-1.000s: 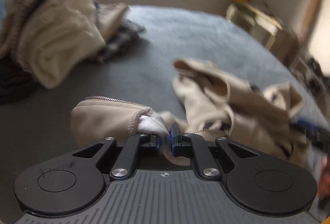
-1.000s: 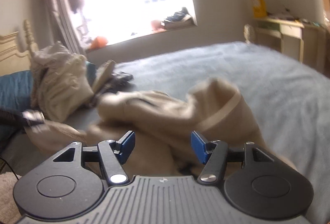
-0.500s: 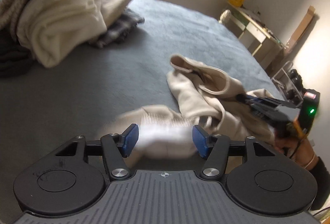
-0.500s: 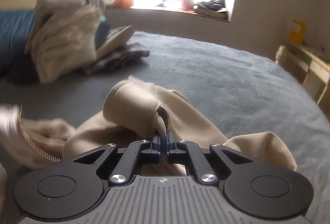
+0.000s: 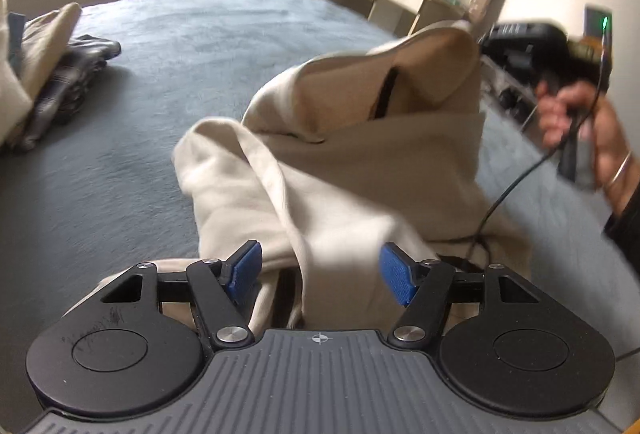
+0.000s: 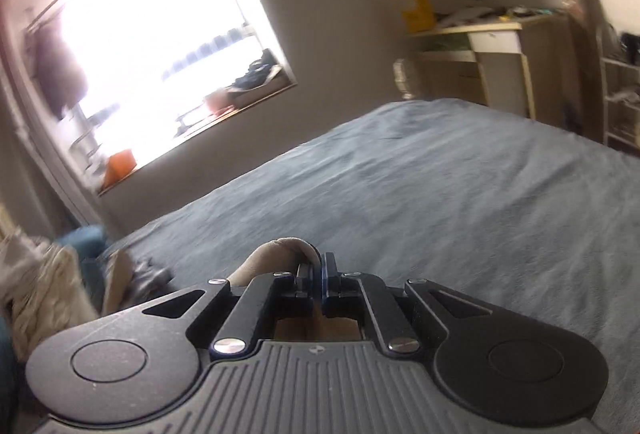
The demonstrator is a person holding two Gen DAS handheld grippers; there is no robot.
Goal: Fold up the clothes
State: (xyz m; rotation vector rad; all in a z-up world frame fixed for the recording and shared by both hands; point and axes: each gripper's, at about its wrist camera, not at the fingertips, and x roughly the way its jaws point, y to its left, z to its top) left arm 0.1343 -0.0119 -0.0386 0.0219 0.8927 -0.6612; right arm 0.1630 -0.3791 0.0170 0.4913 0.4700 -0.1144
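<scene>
Right now the beige hooded garment [image 5: 360, 170] hangs partly lifted over the grey-blue bed [image 5: 168, 46]: your right gripper [image 6: 319, 276] has its jaws together, clamped on a fold of the beige cloth, and in the left wrist view you can see that gripper [image 5: 520, 46] and your right hand [image 5: 576, 114] holding the hood end high at the right. The lower part of the garment drapes down toward your left gripper [image 5: 320, 274], whose blue pads [image 5: 244, 270] stand wide apart with cloth lying between them but nothing pinched.

What could go wrong: only 1 point carries the garment, so the fold could slip out of the right jaws if you swing it, and the piece would drop in a heap. The loose sleeve or side panel near your left gripper is twisted, so closing there may catch 2 layers, or the wrong edge, and give a crooked fold. The black cable [image 5: 516, 186] runs across the cloth near your right hand and could snag in it.

The bed cover looks soft and lightly rumpled, with much bare room ahead. A pile of other clothes [image 5: 44, 66] sits at the far left. Beyond are a bright window [image 6: 160, 46] with a cluttered sill, a pale desk [image 6: 480, 46] and a yellow item [image 6: 414, 8] against the wall.
</scene>
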